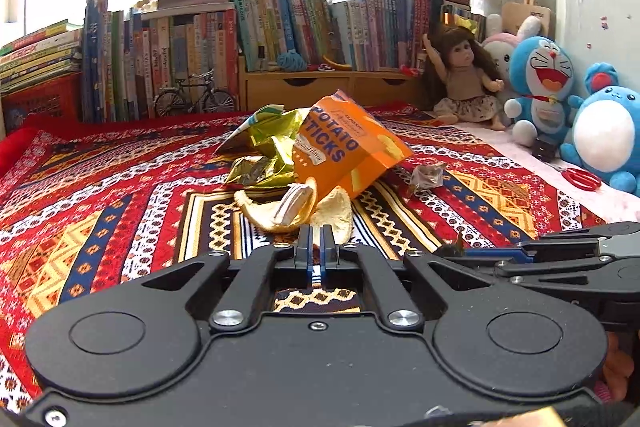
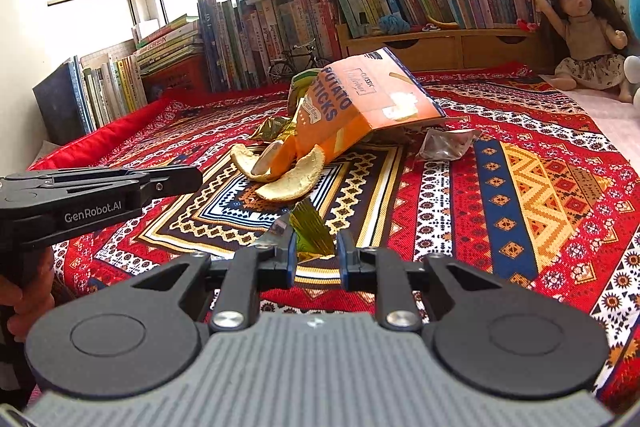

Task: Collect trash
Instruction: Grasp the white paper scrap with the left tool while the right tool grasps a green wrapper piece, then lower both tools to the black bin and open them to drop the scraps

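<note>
Trash lies heaped mid-blanket: an orange potato sticks bag (image 1: 348,147) (image 2: 360,99), a crumpled gold-green foil bag (image 1: 264,151) behind it, pale orange peels (image 1: 336,211) (image 2: 290,179) in front, and a small clear wrapper (image 1: 428,175) (image 2: 448,143) to the right. My left gripper (image 1: 317,241) is shut with nothing held, its tips just short of the peels; in the right wrist view it (image 2: 188,175) reaches in from the left. My right gripper (image 2: 317,251) is closed on a small gold wrapper (image 2: 310,231), near the blanket in front of the peels.
The patterned red blanket (image 2: 520,187) covers the surface. Rows of books (image 1: 192,51) and a model bicycle (image 1: 194,97) line the back. A doll (image 1: 464,79), plush toys (image 1: 544,83) and red scissors (image 1: 582,179) sit on the right. A hand (image 2: 24,303) holds the left gripper.
</note>
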The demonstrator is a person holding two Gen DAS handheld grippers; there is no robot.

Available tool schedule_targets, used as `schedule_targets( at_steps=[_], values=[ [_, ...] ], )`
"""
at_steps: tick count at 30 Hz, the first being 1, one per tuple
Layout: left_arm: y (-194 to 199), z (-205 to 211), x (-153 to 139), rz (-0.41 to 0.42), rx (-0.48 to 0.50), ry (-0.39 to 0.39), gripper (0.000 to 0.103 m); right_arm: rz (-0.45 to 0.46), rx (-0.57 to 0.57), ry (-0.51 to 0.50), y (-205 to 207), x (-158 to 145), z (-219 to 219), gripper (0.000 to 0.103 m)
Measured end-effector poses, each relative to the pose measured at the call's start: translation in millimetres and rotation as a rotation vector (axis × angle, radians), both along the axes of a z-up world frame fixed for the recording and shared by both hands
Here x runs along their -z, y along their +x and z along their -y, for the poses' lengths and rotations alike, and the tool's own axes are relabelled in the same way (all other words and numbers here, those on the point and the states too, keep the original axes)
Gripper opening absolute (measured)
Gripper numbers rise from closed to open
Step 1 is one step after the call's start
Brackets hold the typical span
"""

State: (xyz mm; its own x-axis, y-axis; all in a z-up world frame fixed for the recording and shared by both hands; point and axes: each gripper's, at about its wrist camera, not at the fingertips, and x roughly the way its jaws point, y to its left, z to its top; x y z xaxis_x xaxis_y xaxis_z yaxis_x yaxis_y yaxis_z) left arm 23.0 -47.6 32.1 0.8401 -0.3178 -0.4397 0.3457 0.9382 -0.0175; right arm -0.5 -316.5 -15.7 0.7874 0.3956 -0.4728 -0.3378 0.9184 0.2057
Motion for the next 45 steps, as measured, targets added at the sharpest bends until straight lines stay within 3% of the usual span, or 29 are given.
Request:
schedule_targets(
  at_steps=[4, 9, 13, 16, 21, 34, 41, 45],
  values=[
    [33, 1, -4, 0.01, -0.045, -0.03, 0.012, -0.014, -0.001, -0.009, -1, 5, -3, 0.026],
    [88, 10, 7, -0.068, -0.047, -0.007, 0.034, -0.027, 0.006, -0.003, -2, 9, -3, 0.027],
    [112, 20, 25, -0.114, -0.058, 0.051, 0.036, -0.032, 0.008, 0.007, 0, 10, -1, 0.027],
    [119, 21, 35, -0.143, -0.054, 0.028, 0.037, -0.032, 0.01, 0.009, 3, 12, 1, 0.027],
    [115, 20, 35, -0.145, -0.038, 0.025, 0.025, -0.033, 0.013, 0.02, 5, 13, 2, 0.027],
    [47, 7, 1, -0.044, -0.039, 0.021, 0.024, -0.025, 0.028, 0.03, -3, 9, 5, 0.027],
    [-33, -10, -13, -0.046, -0.006, -0.021, 0.024, -0.016, 0.012, 0.033, -32, 4, 6, 0.027],
    [-87, -23, -8, -0.098, 0.001, -0.085, 0.024, -0.02, -0.011, 0.032, -68, 5, 5, 0.027]
  ],
)
